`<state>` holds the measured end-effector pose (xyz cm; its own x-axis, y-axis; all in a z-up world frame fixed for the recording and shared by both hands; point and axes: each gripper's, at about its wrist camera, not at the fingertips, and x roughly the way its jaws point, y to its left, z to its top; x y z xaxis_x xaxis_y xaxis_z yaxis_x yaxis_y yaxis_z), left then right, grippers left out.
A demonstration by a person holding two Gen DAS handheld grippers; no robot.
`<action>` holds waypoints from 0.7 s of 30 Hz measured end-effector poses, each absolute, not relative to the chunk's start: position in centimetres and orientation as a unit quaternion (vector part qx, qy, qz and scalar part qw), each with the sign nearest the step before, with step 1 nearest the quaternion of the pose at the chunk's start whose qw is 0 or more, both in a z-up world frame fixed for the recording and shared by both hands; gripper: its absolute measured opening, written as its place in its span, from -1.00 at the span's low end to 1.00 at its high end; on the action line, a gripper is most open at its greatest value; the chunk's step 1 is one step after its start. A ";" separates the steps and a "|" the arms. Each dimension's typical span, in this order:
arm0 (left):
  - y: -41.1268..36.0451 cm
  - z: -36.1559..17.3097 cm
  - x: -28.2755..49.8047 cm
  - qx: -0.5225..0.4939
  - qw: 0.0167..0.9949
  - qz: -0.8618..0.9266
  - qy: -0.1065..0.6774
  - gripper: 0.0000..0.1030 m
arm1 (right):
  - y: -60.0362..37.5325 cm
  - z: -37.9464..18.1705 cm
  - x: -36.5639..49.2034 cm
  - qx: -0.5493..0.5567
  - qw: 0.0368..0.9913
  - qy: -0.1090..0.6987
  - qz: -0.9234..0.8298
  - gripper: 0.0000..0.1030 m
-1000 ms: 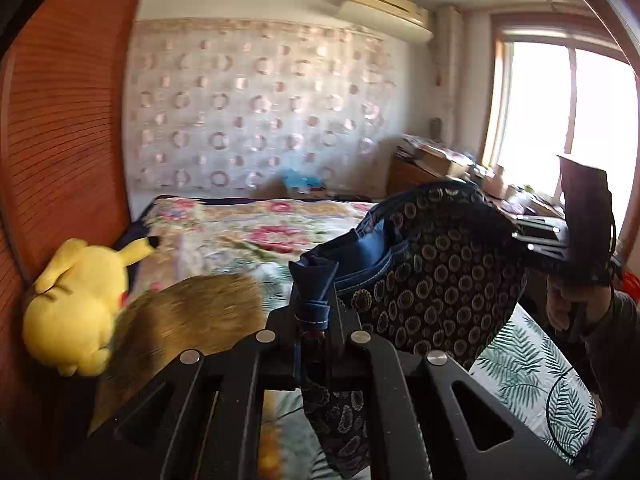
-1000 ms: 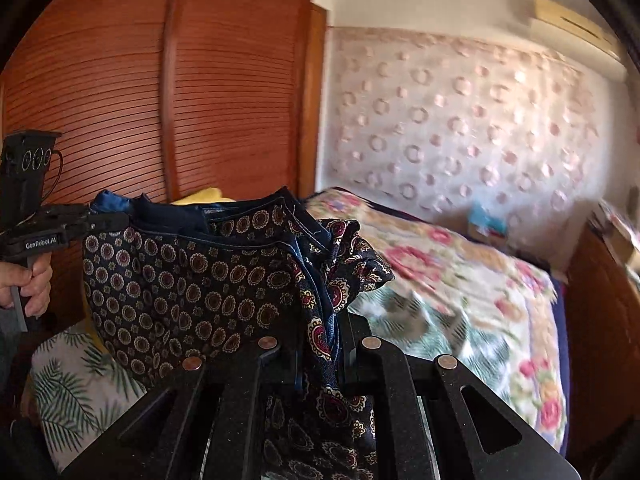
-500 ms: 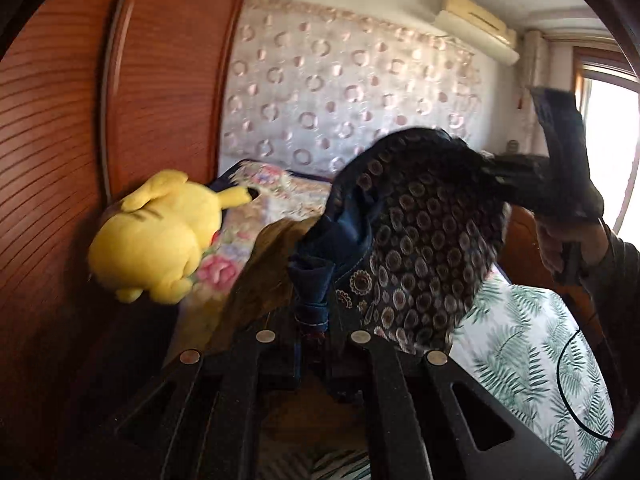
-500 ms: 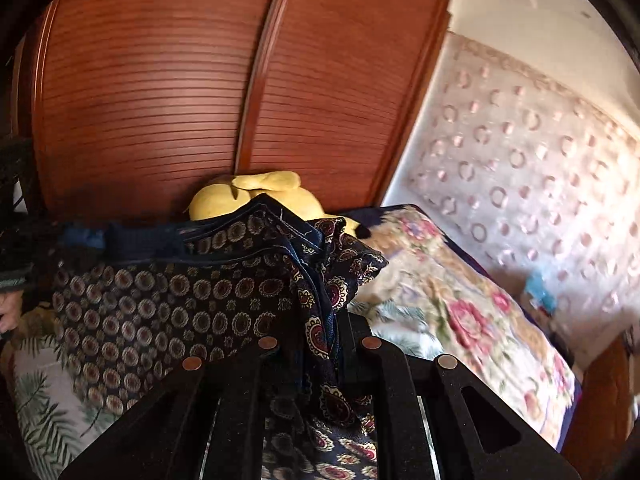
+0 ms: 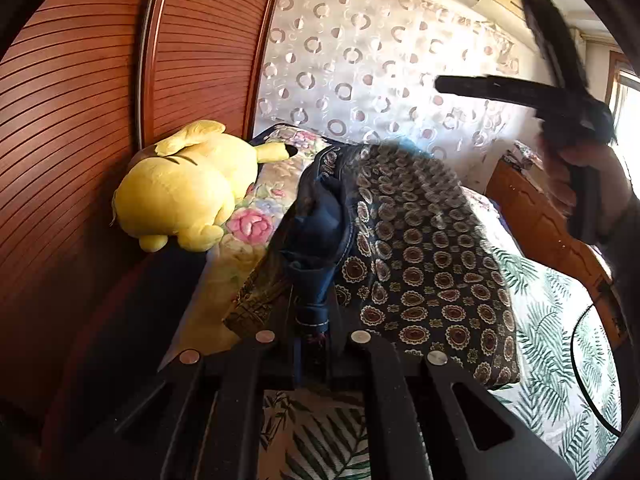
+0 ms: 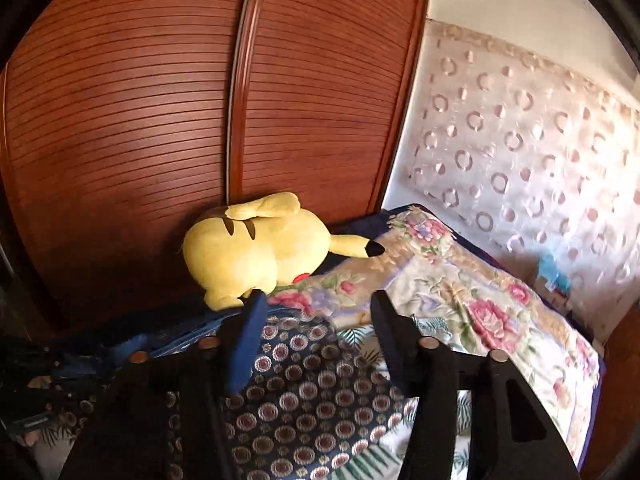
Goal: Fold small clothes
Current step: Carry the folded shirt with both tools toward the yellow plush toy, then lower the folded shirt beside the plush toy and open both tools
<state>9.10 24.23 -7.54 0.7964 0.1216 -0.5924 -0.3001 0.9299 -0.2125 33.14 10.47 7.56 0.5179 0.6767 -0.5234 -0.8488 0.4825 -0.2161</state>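
Observation:
A dark navy patterned garment [image 5: 420, 248] with round medallion prints hangs from my left gripper [image 5: 314, 320], which is shut on its blue waistband corner. The cloth drapes down onto the bed. In the right wrist view the same garment [image 6: 312, 400] lies below my right gripper [image 6: 316, 300], whose jaws stand wide apart and hold nothing. The right gripper also shows in the left wrist view [image 5: 560, 96], raised above the garment, blurred.
A yellow plush toy [image 5: 188, 188] lies against the wooden slatted wardrobe doors [image 6: 200, 100]. The bed has a floral quilt [image 6: 460, 292] and a leaf-print sheet [image 5: 560, 340]. A patterned curtain [image 5: 360, 72] hangs behind.
My right gripper has opened and let go of the garment, then lifted away. The garment's right side has dropped toward the bed. Both views have swung toward the wardrobe.

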 end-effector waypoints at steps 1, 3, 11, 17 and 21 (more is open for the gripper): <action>24.2 -7.6 9.1 -0.149 0.935 0.114 0.300 -0.84 | 10.2 7.1 33.0 -0.231 0.838 0.193 0.454 0.10; 24.2 -7.7 9.0 -0.151 0.934 0.116 0.301 -0.84 | 9.4 5.7 32.9 -0.228 0.829 0.215 0.463 0.10; 23.8 -7.0 8.9 -0.129 0.937 0.125 0.298 -0.75 | 8.0 -1.7 32.4 -0.219 0.804 0.292 0.470 0.10; 24.4 -6.7 8.6 -0.121 0.941 0.126 0.290 -0.19 | 7.1 -2.3 29.7 -0.196 0.808 0.279 0.480 0.10; 24.4 -5.8 7.9 -0.121 0.946 0.118 0.276 0.65 | 5.6 -2.9 26.7 -0.191 0.802 0.272 0.497 0.10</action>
